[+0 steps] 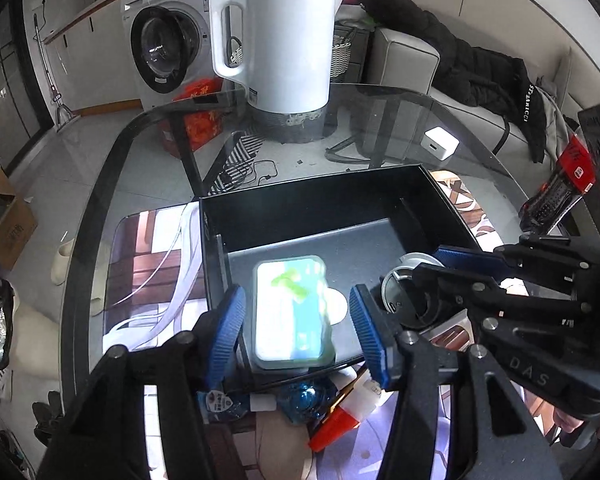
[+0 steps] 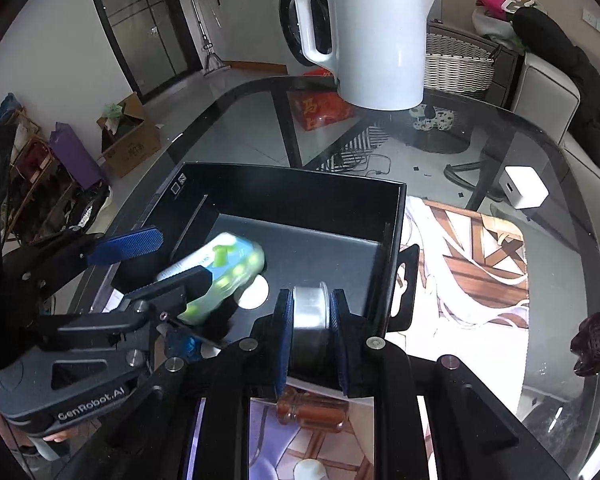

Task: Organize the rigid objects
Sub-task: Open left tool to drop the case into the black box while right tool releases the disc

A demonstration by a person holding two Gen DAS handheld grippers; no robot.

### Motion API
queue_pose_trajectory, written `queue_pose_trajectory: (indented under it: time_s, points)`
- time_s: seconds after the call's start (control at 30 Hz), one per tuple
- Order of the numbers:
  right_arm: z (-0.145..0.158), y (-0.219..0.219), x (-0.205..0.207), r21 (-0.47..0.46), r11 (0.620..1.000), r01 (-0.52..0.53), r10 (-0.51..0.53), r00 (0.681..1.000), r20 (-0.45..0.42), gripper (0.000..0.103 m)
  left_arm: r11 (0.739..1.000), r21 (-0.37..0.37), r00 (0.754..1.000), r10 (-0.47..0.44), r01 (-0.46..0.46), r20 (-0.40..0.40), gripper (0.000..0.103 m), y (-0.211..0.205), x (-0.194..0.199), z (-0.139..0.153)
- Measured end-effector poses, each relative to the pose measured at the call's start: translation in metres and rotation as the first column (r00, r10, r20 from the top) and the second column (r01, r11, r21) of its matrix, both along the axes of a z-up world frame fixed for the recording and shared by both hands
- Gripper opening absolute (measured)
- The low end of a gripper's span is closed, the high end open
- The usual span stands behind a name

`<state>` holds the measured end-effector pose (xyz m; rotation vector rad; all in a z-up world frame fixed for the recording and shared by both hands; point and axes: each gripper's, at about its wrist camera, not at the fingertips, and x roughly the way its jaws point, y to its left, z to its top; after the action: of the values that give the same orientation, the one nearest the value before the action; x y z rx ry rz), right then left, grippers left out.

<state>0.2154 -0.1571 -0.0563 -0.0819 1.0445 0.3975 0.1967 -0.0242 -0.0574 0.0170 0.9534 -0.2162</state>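
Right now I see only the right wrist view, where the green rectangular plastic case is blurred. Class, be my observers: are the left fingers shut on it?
Observer: No. The left wrist view shows the left gripper open around the green rectangular plastic case, its right finger clearly apart from it.
Operator: Anything below that gripper?
Observer: A red-capped white tube lies on the mat outside the black open box.

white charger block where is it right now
The white charger block sits on the glass table, beyond the black box's far right corner and to the right of the white kettle, apart from both.
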Motion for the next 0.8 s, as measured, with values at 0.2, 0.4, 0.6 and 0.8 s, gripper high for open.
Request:
queue_pose_trajectory:
  time_s: [0.2, 0.4, 0.6, 0.8]
  points:
    - [0.012, -0.009, -0.01, 0.04, 0.999, -0.014, 0.011, 0.998, 0.056, 0.022, 0.999, -0.032, 0.997, -0.024, 0.026, 0.067, 0.071, 0.009, -0.01, 0.017]
    - [0.035, -0.035, -0.025, 0.075, 0.997, -0.03, 0.019, 0.99, 0.141, 0.041, 0.997, -0.043, 0.988, -0.054, 0.06, 0.145, 0.082, 0.04, -0.03, 0.037]
    - [0.034, -0.064, -0.024, 0.079, 0.996, -0.035, 0.025, 0.991, 0.129, 0.051, 0.995, -0.041, 0.992, -0.084, 0.088, 0.095, 0.084, 0.069, -0.033, 0.023]
    - [0.019, -0.081, -0.026, 0.054, 0.996, -0.068, 0.063, 0.995, 0.08, 0.051, 0.987, 0.014, 0.987, -0.161, 0.161, 0.0, 0.084, 0.071, -0.037, -0.006]
